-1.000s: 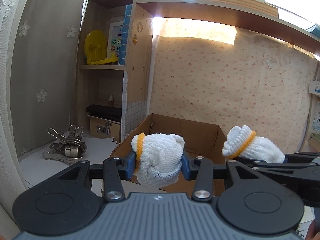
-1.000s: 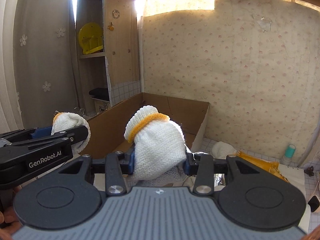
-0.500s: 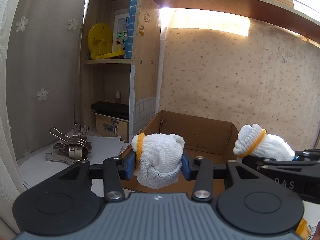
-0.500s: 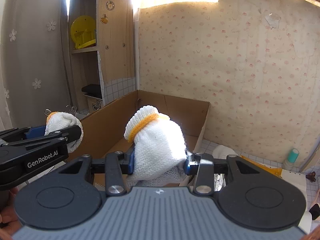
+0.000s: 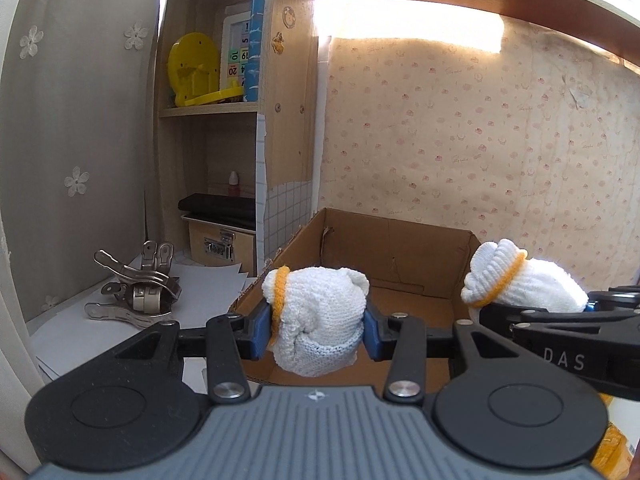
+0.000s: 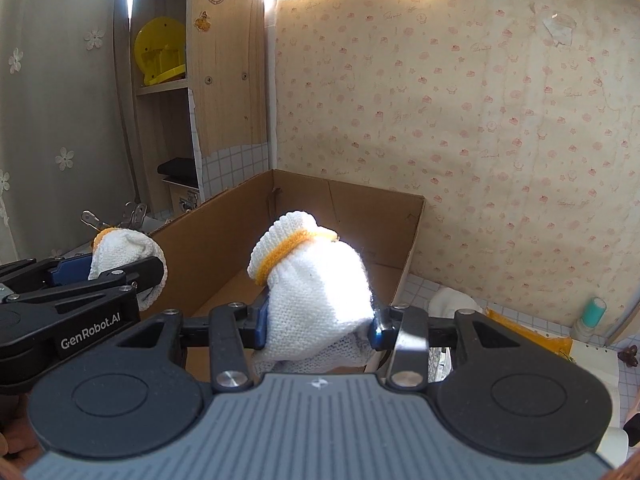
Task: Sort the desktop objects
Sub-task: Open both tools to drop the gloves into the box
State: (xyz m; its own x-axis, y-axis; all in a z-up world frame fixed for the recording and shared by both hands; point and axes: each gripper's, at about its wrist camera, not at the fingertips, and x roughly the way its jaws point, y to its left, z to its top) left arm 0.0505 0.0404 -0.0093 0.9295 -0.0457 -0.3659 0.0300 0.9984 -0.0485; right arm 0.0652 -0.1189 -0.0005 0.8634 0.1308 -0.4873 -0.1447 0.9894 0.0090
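My left gripper (image 5: 318, 330) is shut on a white knit glove with an orange cuff (image 5: 320, 320), held above the near edge of an open cardboard box (image 5: 400, 248). My right gripper (image 6: 318, 326) is shut on a second white glove with an orange cuff (image 6: 316, 280), held above the same box (image 6: 224, 240). Each gripper shows in the other's view: the right one with its glove (image 5: 520, 284) at the right, the left one with its glove (image 6: 128, 256) at the left.
Metal clips (image 5: 136, 284) lie on white paper (image 5: 200, 296) left of the box. A wooden shelf unit (image 5: 280, 120) holds a yellow object (image 5: 192, 68) and a small locked case (image 5: 220, 244). A teal-capped bottle (image 6: 588, 316), yellow packaging (image 6: 528, 338) and a white cloth (image 6: 452, 300) lie right of the box.
Both grippers have drawn back and tilted slightly, still holding their gloves over the box. The gloves stay gripped.
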